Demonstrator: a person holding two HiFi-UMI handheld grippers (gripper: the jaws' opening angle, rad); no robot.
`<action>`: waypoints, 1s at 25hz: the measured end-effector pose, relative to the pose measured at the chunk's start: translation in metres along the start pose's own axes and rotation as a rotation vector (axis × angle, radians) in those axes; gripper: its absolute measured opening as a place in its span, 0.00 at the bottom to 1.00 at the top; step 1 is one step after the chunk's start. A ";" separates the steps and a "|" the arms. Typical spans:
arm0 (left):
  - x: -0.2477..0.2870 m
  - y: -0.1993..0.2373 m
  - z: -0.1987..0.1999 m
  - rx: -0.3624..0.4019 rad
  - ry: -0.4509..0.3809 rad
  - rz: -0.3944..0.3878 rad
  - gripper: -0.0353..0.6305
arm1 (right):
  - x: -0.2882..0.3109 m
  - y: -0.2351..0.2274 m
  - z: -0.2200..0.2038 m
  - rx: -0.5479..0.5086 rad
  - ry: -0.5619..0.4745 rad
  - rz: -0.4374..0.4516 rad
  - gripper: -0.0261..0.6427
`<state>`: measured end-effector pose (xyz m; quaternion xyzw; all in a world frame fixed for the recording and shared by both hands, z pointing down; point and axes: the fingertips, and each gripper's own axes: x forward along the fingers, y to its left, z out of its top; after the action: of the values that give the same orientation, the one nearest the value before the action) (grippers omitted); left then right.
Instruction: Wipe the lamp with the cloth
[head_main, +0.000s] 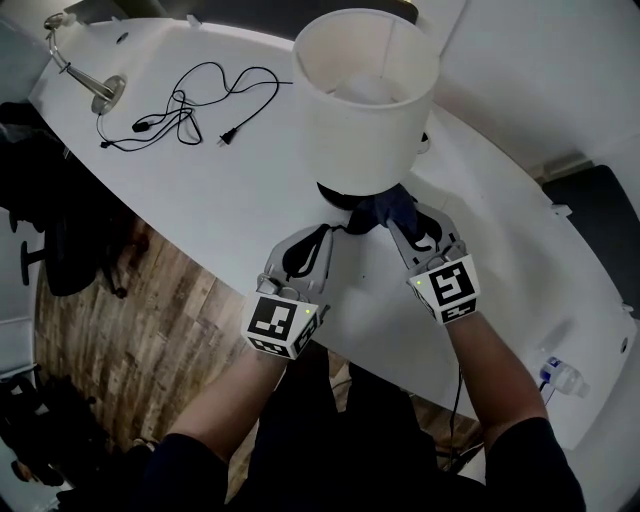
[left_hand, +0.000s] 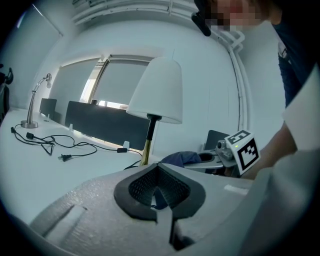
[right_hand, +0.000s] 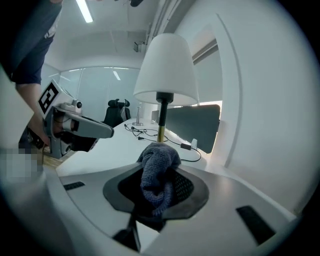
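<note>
The right gripper (right_hand: 156, 194) pinches the cloth (right_hand: 160, 162), the left gripper (left_hand: 159, 191) is closed on nothing, and a hard push could tip the lamp (right_hand: 165, 70) just ahead.

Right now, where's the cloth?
The cloth is clamped in the right gripper, bunched up between its jaws. In the head view it sits just right of centre, under the shade, at the foot of the lamp.
</note>
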<state>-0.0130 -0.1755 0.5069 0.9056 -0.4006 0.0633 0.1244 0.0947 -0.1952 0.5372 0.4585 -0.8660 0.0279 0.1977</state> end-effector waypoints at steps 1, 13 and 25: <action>0.001 0.001 0.000 0.000 0.000 0.001 0.05 | 0.008 -0.005 -0.001 -0.014 0.007 -0.003 0.19; 0.001 0.022 -0.005 -0.002 -0.002 0.039 0.05 | 0.071 -0.050 -0.012 -0.182 0.096 -0.025 0.19; -0.009 0.024 -0.016 -0.031 0.009 0.044 0.05 | 0.074 -0.020 -0.022 -0.271 0.168 0.020 0.19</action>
<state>-0.0370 -0.1797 0.5243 0.8943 -0.4206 0.0640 0.1388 0.0807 -0.2592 0.5819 0.4150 -0.8468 -0.0492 0.3292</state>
